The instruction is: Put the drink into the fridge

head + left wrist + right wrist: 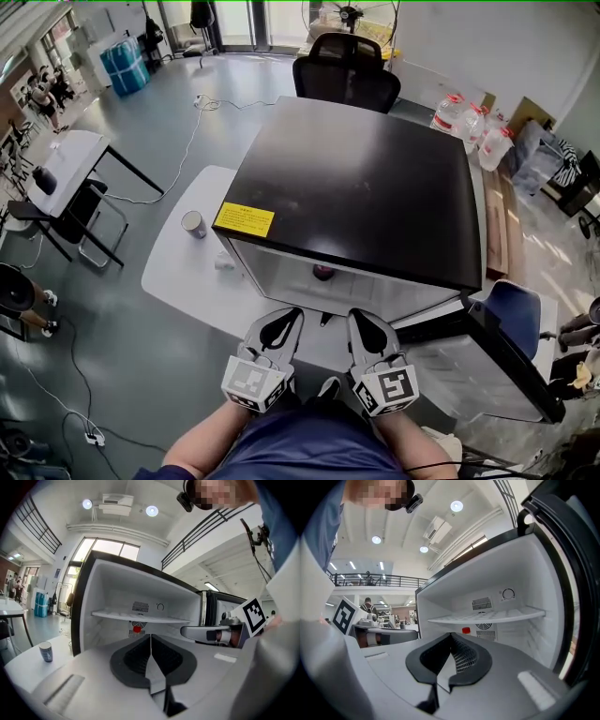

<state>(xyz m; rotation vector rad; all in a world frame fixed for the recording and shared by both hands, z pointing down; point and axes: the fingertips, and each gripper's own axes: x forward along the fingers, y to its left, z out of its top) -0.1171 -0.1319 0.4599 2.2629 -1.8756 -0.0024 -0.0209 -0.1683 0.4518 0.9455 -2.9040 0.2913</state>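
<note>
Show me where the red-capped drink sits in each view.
Head view: drink, small and dark, centre, inside the fridge opening.
Left gripper view: only its red cap, just left of centre, under the shelf.
Right gripper view: red cap, just right of centre, under the shelf.
Shared landmark: the open fridge.

Head cam: high up, facing steeply down onto the fridge (356, 187) top, w/ left gripper (289, 317) & right gripper (360, 317) close to the lens at the bottom edge. Left gripper cam: low, near the open front, looking in & slightly up along its jaws. Right gripper cam: same, from the right. Both share the shelf (140, 617) & red-capped bottle (136, 629); each catches the other gripper.
</note>
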